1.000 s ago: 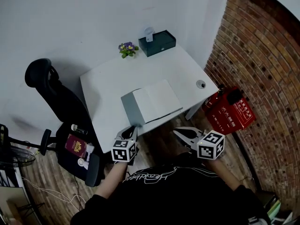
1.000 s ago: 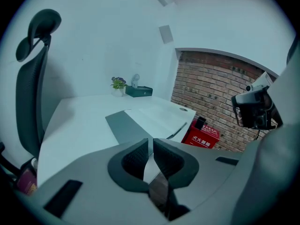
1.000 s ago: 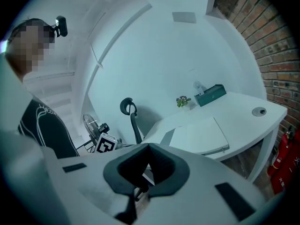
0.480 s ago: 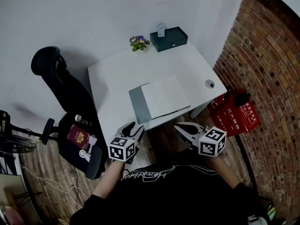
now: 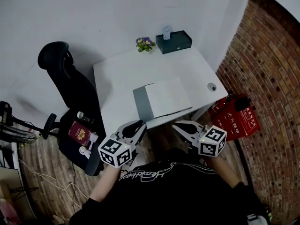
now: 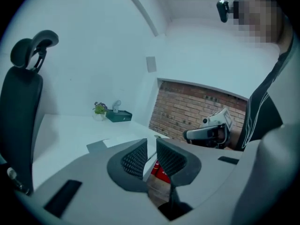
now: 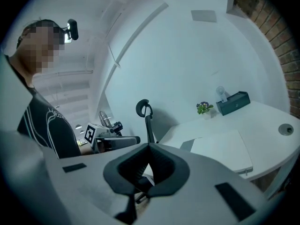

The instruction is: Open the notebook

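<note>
The notebook (image 5: 166, 99) lies flat in the middle of the white desk (image 5: 117, 76), white face up, with a grey panel (image 5: 141, 105) along its left side. It also shows in the left gripper view as the notebook (image 6: 123, 142) and in the right gripper view as the notebook (image 7: 225, 149). My left gripper (image 5: 138, 125) hovers in front of the desk's near edge, off the notebook. Its jaws have just been closing, a narrow gap is left, and nothing is between them. My right gripper (image 5: 176, 124) hangs beside it, shut and empty.
A black office chair (image 5: 65, 86) stands left of the desk with a red booklet (image 5: 78, 132) on its seat. A flower pot (image 5: 144, 43) and a dark tissue box (image 5: 174, 41) sit at the desk's far edge. A red box (image 5: 234, 116) lies by the brick wall.
The left gripper has come up and back from the desk's front edge near the notebook's corner. Its jaws went from shut to wide, then narrower. The right gripper shifted only slightly.
</note>
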Demonstrator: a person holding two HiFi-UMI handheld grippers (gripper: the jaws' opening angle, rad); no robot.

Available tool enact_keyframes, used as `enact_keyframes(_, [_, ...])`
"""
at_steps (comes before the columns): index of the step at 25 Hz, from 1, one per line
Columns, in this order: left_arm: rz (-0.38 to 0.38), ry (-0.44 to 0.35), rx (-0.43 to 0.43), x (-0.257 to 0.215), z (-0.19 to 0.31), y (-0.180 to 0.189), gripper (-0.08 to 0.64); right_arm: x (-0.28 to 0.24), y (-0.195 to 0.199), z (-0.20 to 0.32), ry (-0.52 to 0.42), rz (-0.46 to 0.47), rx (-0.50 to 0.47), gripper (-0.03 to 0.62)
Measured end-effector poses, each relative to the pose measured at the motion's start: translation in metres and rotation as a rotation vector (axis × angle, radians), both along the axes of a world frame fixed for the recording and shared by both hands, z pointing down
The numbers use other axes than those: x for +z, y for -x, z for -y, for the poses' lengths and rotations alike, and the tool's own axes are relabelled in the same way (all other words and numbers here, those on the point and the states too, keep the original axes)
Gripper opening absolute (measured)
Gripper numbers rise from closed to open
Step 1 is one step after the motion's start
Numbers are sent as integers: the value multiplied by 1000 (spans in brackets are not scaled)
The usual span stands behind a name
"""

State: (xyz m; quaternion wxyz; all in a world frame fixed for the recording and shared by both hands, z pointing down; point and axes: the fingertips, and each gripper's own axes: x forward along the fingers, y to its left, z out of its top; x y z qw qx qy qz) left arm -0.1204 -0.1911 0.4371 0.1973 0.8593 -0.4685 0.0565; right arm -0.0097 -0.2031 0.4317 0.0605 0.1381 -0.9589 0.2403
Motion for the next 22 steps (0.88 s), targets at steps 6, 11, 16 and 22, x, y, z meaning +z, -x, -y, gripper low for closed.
enact_keyframes(6, [-64, -86, 133, -40, -20, -17, 43, -27, 11, -11, -70, 53, -59, 0])
enact_keyframes(11, [-47, -129, 197, -50, -29, -28, 40, -47, 13, -17, -95, 136, -80, -2])
enact_keyframes(16, [-76, -128, 217, -51, -31, -30, 40, -47, 16, -19, -124, 118, -86, -2])
enact_keyframes(22, [-64, -107, 173, -42, -27, -19, 40, -40, 21, -17, -110, 92, -85, -2])
